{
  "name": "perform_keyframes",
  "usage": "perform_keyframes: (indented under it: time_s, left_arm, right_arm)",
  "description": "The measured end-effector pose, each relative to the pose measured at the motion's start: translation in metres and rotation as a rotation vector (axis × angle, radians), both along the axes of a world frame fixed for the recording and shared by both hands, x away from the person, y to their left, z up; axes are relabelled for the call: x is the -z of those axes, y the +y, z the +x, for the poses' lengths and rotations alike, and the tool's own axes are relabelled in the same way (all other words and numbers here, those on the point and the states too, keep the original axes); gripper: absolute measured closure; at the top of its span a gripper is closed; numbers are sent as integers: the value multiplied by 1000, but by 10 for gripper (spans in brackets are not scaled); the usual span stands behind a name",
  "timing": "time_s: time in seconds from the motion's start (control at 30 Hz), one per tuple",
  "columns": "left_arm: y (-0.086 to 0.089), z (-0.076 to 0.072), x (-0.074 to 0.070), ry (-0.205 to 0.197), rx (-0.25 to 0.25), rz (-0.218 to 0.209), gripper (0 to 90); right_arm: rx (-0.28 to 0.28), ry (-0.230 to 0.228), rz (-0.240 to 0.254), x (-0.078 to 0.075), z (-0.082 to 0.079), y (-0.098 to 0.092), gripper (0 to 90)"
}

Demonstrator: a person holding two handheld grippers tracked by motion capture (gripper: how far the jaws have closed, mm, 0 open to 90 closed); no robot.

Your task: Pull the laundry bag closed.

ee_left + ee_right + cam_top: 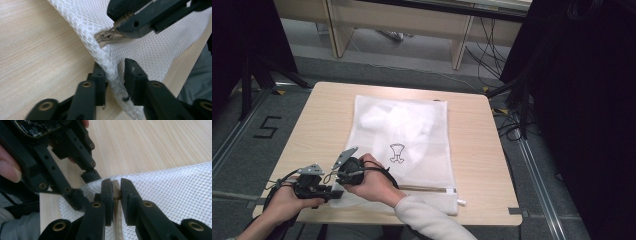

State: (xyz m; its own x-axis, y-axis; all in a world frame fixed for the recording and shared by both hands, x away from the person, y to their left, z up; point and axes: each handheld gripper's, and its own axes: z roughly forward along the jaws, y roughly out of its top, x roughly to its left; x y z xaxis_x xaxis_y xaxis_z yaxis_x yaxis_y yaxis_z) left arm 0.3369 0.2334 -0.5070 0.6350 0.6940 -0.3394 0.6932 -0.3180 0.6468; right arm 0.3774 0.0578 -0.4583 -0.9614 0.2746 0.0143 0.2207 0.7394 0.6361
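So both grippers are working the near-left corner of the mesh laundry bag [404, 137], which is lying flat on the wooden surface [472, 150] with something white inside. The left gripper [113, 75] is pinching a fold of the mesh right between its fingers [133, 75], pinning that corner. The right gripper [115, 192] is clamped on the zipper pull [116, 191], sitting squeezed between its two fingers, just above the left ones in the left gripper view.

Progress-wise, I'd say it's only just starting: the pull is at the corner end and the whole zipper line [427, 188] is running off away from the fingers along the bag's near edge. That's all left to travel.

Room looks fine: bare wood beyond the fingers, but the surface's near edge is just beside them, so the pull should stay along the bag.
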Motion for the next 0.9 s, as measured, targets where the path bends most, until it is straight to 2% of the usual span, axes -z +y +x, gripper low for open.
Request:
perform_keyframes:
  time_s: [0.07, 0.1, 0.17, 0.2, 0.27, 0.33, 0.37, 0.63, 0.7, 0.9]
  left_arm:
    - [1, 0, -1, 8, -10, -4, 757]
    - [1, 0, -1, 9, -7, -4, 787]
    - [2, 0, -2, 6, -1, 0, 830]
    - [1, -1, -4, 5, 5, -15, 838]
    - [1, -1, -4, 3, 4, -22, 846]
    - [1, -1, -5, 3, 1, -22, 848]
    - [2, -2, -5, 5, 1, -24, 850]
    - [3, -3, -8, -1, -10, -48, 855]
    - [3, -3, -8, -1, -1, -57, 854]
    - [4, -3, -8, -6, -4, -56, 854]
  right_arm:
    - [0, -1, -1, 0, 0, 0, 820]
    - [-9, -31, -15, 0, 2, -2, 820]
    - [-10, -5, -19, 1, 1, -3, 820]
    - [-2, -6, -19, 1, 0, -4, 820]
    - [-20, -6, -31, 1, 1, -7, 821]
    - [-8, -7, -30, 2, 0, -7, 822]
    - [-21, -2, -36, 3, 1, -9, 822]
    - [-19, 23, -53, 5, -2, -19, 824]
    - [-39, 10, -54, 7, 0, -20, 824]
    - [-30, 19, -58, 11, -1, -26, 825]
